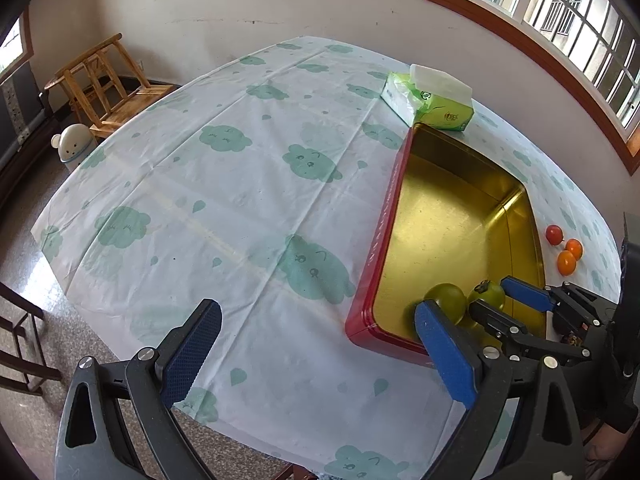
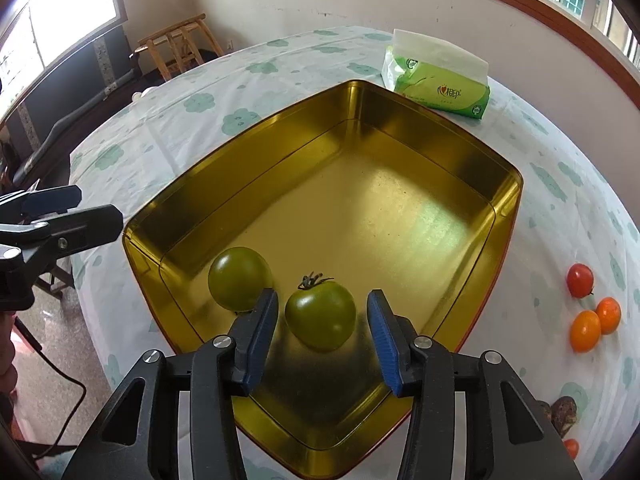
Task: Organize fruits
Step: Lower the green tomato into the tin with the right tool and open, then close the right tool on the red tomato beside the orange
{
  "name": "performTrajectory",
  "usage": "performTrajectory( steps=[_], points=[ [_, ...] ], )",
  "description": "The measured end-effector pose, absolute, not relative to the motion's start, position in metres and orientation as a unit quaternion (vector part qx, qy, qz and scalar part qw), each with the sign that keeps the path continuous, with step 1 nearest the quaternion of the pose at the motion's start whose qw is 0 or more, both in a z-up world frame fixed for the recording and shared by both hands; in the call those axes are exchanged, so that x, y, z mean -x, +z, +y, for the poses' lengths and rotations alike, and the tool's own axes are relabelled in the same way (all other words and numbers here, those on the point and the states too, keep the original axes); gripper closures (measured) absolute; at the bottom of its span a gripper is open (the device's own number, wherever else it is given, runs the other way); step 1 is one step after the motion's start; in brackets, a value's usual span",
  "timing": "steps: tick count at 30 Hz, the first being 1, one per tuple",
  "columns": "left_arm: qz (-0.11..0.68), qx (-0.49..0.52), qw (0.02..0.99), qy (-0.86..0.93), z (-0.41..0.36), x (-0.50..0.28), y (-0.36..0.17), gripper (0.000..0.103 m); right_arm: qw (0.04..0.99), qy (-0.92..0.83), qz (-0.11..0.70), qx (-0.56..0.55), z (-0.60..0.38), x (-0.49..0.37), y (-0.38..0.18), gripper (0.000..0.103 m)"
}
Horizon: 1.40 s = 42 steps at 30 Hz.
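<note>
- The right gripper [image 2: 322, 322] is hanging over the gold tin [image 2: 400, 128], fingers [image 2: 260, 332] apart, and a stemmed green tomato [image 2: 320, 314] is sitting on the tin floor right between them. There's a sliver of gap on both sides, so the pads aren't pressing on it.
- A second green tomato [image 2: 239, 278] is lying just outside the left-hand finger, pretty much touching its tip, also inside the tin.
- Off past the right-hand finger, outside the tin on the cloud-print cloth of the worktop [image 2: 280, 64], a red cherry tomato [image 2: 580, 280] and two orange ones [image 2: 586, 330] are sitting bunched together.
- Straight ahead beyond the fingertips, behind the tin's far corner, a green tissue pack [image 2: 440, 84] is resting on the cloth.
- The left gripper [image 1: 316, 344] is hovering over bare cloth with its fingers [image 1: 192, 352] spread wide and nothing between them. Its right-hand finger is overlapping the tin's red outer wall [image 1: 384, 240] in the left wrist view; can't tell if it's actually touching.
</note>
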<state>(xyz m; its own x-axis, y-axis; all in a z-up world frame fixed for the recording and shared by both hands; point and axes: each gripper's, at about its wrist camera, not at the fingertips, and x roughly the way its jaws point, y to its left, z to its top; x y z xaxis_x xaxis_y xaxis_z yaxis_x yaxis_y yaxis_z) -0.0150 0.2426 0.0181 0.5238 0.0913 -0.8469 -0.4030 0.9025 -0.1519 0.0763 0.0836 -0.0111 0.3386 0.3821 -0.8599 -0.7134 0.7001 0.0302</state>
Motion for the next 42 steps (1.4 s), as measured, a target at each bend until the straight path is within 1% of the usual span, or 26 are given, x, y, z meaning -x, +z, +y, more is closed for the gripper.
performTrajectory(
  steps=[8,13,17,22,28,32,42],
  points=[
    [0.462,0.154,0.865,0.123,0.219,0.008,0.026,0.007,0.827,0.335,0.432,0.130,0.039,-0.065,0.021,0.055],
    [0.462,0.138,0.871,0.095,0.194,0.002,0.030,0.007,0.852,0.290,0.423,0.106,-0.019,-0.064,0.033,0.055],
    [0.464,0.124,0.874,0.072,0.173,-0.003,0.032,0.007,0.866,0.239,0.430,0.088,-0.074,-0.067,0.034,0.055],
    [0.465,0.105,0.878,0.043,0.145,-0.007,0.036,0.007,0.877,0.171,0.444,0.065,-0.145,-0.066,0.019,0.055],
    [0.471,0.082,0.878,0.013,0.112,-0.012,0.036,0.007,0.872,0.125,0.471,0.051,-0.200,-0.063,-0.008,0.055],
    [0.477,0.071,0.876,-0.003,0.093,-0.015,0.034,0.007,0.865,0.124,0.484,0.054,-0.212,-0.060,-0.026,0.055],
    [0.488,0.048,0.871,-0.037,0.059,-0.018,0.028,0.007,0.864,0.147,0.479,0.051,-0.197,-0.070,-0.043,0.055]
  ],
)
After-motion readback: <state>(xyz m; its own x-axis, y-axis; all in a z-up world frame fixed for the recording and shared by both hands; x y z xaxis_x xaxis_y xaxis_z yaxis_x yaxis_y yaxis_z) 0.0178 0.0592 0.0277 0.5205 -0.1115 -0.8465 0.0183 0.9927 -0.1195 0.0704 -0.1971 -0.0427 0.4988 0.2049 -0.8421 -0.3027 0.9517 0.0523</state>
